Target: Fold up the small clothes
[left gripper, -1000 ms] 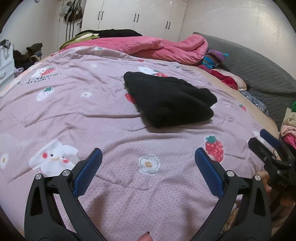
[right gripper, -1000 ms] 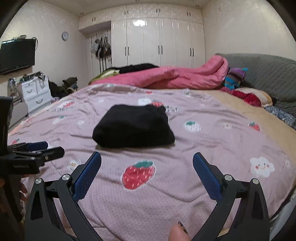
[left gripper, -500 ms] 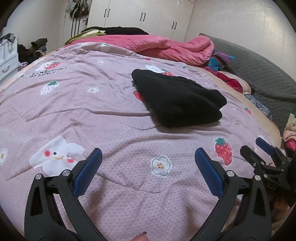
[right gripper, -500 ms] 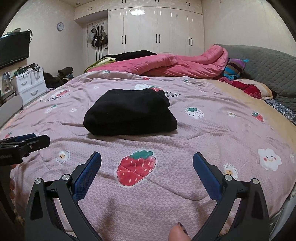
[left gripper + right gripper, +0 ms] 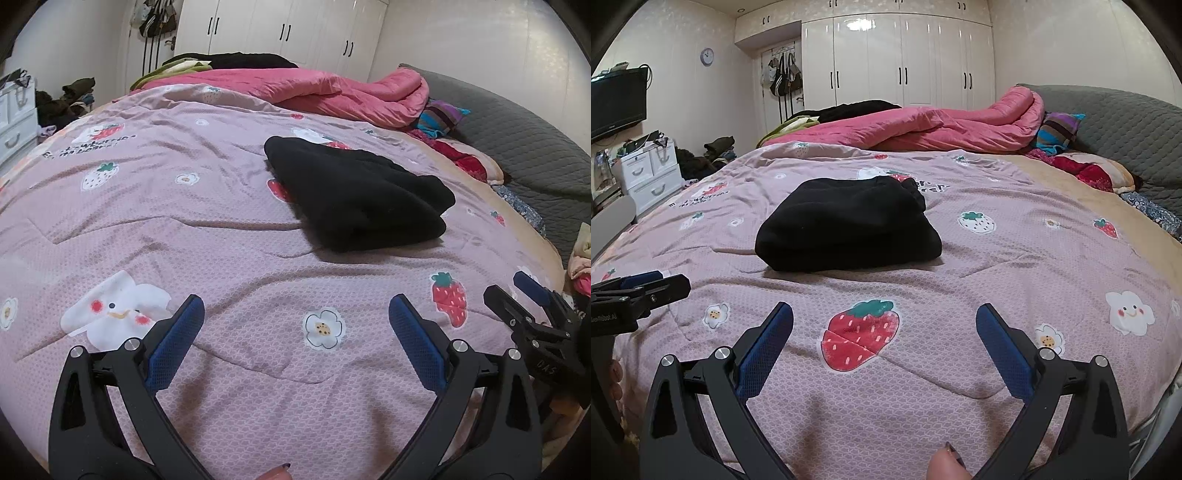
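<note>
Left: black two-finger left tool with blue pads (image 5: 295,325) released, jaws spread wide, empty, hovering low over the mauve quilted bedspread printed with strawberries and flowers (image 5: 147,229) near the bed's front edge. Centre: thick black knit garment (image 5: 849,225), already folded into a compact block, lying flat on the bedspread, well apart from both tools. Right: black two-finger right tool with blue pads (image 5: 884,325) likewise released and empty, over a large strawberry print.

Judged: fold looks finished, so likely fetching the next piece. Best done by leaving the block undisturbed, keeping both tools spread, swinging toward the heap of pale and pink clothes at the far right edge (image 5: 580,258), pinching one single layer by an edge, then laying it flat on bare bedspread beside the block.
</note>
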A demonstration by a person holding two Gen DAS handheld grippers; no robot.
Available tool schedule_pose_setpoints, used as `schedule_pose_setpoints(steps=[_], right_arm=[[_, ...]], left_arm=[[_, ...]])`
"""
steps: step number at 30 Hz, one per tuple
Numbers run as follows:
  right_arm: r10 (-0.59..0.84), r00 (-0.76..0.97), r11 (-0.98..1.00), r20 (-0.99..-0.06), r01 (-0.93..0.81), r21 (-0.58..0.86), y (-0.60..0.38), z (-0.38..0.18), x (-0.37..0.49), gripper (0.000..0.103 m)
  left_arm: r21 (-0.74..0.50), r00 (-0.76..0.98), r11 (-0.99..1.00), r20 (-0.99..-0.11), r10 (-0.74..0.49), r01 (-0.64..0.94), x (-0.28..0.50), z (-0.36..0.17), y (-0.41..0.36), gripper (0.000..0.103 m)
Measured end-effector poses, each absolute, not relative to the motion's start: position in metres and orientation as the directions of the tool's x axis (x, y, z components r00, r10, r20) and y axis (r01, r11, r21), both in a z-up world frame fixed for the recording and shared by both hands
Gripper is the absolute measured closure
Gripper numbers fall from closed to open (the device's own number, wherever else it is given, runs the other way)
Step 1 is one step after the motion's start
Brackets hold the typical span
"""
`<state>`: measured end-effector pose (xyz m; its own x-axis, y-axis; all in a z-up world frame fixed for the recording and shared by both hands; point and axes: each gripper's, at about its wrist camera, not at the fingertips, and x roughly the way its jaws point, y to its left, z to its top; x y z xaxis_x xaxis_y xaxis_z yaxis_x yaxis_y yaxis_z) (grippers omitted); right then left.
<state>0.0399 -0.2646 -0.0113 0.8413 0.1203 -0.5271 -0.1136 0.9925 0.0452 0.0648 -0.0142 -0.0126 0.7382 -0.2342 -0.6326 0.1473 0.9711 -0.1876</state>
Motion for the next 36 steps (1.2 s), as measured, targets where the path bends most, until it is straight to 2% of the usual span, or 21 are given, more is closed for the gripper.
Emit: schedule_pose_setpoints(steps=[36], right_arm=[[0.114,0.838,0.993,-0.534,-0.103,0.049,-0.2679,-0.0118,0.0425,0.004]], left_arm=[[-0.154,0.739,0.979,-0.643,-0.204,0.137,0.0626,-0.0097,-0.0182,0.009]])
